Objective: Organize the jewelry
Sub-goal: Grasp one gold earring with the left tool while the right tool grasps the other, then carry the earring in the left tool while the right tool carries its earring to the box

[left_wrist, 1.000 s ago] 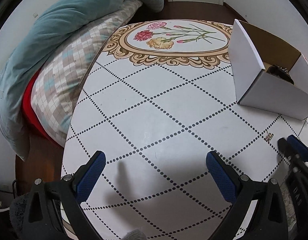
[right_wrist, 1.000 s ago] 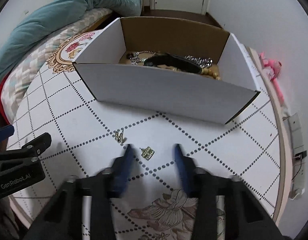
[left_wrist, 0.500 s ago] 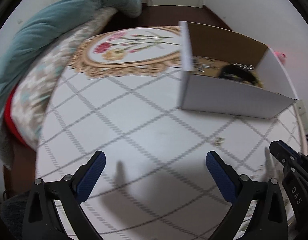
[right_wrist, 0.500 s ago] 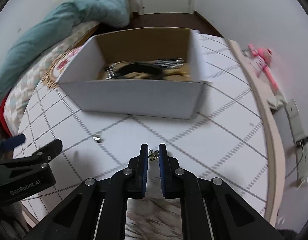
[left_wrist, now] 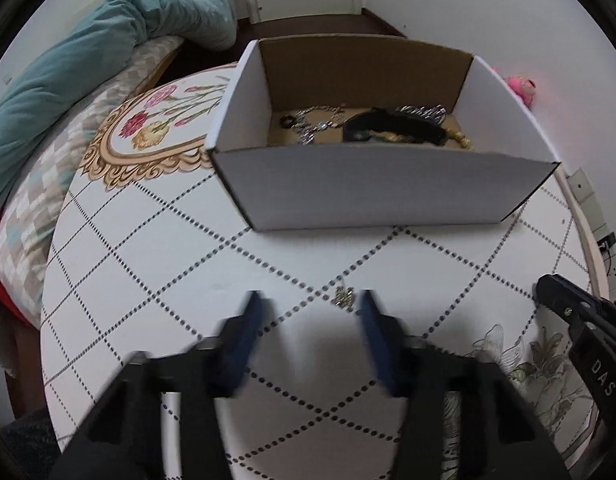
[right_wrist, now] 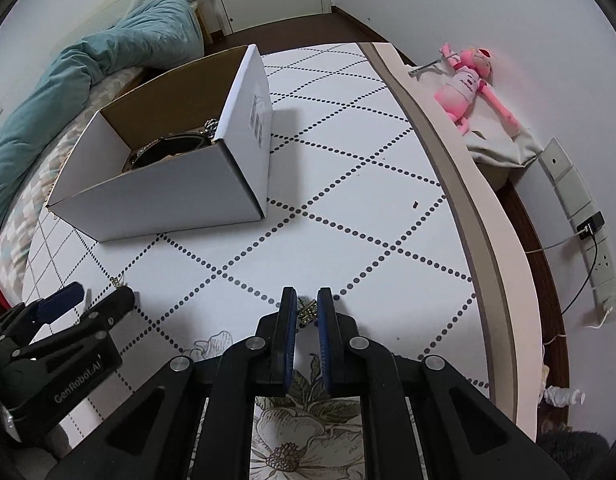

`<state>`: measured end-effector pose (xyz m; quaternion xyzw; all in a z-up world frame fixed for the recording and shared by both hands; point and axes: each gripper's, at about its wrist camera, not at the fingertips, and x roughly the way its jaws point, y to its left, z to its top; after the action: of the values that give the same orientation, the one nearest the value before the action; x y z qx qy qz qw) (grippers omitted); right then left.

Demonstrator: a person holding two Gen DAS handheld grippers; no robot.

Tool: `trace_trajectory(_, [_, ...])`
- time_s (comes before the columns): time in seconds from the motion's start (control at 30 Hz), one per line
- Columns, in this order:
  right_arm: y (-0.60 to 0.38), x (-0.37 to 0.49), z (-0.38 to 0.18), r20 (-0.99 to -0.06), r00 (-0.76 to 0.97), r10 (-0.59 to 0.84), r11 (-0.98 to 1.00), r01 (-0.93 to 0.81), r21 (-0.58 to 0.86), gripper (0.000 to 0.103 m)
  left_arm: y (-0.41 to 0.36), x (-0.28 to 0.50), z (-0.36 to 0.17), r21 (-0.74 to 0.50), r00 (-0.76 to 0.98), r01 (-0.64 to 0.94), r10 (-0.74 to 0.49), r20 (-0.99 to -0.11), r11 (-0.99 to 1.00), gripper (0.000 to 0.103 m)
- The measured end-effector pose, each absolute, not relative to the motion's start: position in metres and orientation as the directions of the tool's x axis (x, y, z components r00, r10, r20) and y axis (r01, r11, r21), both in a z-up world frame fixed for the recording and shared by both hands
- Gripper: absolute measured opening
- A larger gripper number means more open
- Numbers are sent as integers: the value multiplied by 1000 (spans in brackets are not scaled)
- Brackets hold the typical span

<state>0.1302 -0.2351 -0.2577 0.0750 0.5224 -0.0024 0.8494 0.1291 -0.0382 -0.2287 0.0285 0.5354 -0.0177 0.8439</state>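
A white cardboard box stands on the round table and holds necklaces and a black band. A small gold earring lies on the table in front of it. My left gripper is open, low over the table, with that earring just inside its right finger. My right gripper is shut on a second gold earring at its fingertips. The box also shows in the right wrist view, far left of that gripper. The first earring lies by the left gripper there.
The table's raised rim curves along the right. A pink plush toy and a wall socket strip lie beyond it. A bed with a teal duvet borders the table on the left.
My left gripper swung right to face the box and its jaws narrowed around the loose earring. My right gripper shut on the other earring and turned right, away from the box.
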Motion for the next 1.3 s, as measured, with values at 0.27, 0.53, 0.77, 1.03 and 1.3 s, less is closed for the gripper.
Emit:
trace_trajectory(0.27, [-234, 131, -256, -887, 456, 73, 989, 83, 125, 8, -39, 129, -229, 21, 436, 77, -15, -900, 997, 6])
trace_trajectory(0.53, [-230, 126, -232, -864, 493, 100, 987, 64, 150, 7, -35, 122, -196, -31, 473, 79, -65, -879, 996, 6])
trace_trajectory(0.77, [-226, 134, -174, -812, 559, 169, 978, 8, 209, 7, -33, 135, -136, -102, 535, 98, -139, -833, 990, 6])
trace_trajectory(1.03, [-207, 196, -148, -815, 533, 228, 972, -70, 225, 7, -27, 191, -119, -82, 527, 109, -127, -841, 991, 6])
trace_trajectory(1.3, [-200, 251, -179, -903, 380, 198, 980, -69, 186, 7, -20, 232, -133, -68, 457, 86, -100, -884, 994, 12])
